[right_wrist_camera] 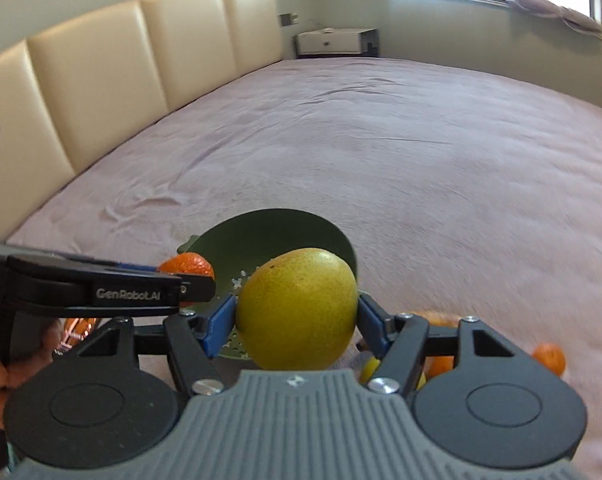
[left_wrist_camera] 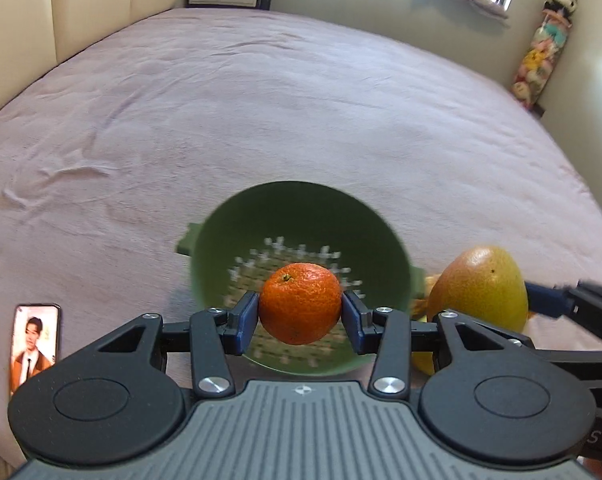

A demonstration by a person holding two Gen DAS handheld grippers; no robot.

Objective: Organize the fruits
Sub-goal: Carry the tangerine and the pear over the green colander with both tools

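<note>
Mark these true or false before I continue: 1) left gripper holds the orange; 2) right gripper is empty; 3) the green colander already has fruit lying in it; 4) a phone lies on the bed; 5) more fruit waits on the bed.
1) True: the left gripper is shut on the orange.
2) False: the right gripper is shut on the mango.
3) False: the green colander shows only its perforated bottom; the orange is held above it.
4) True: the phone lies screen up on the bed.
5) True: a small orange lies there.

The left gripper (left_wrist_camera: pixel 300 309) and the right gripper (right_wrist_camera: pixel 297 310) sit side by side, each clamped around a fruit.
</note>
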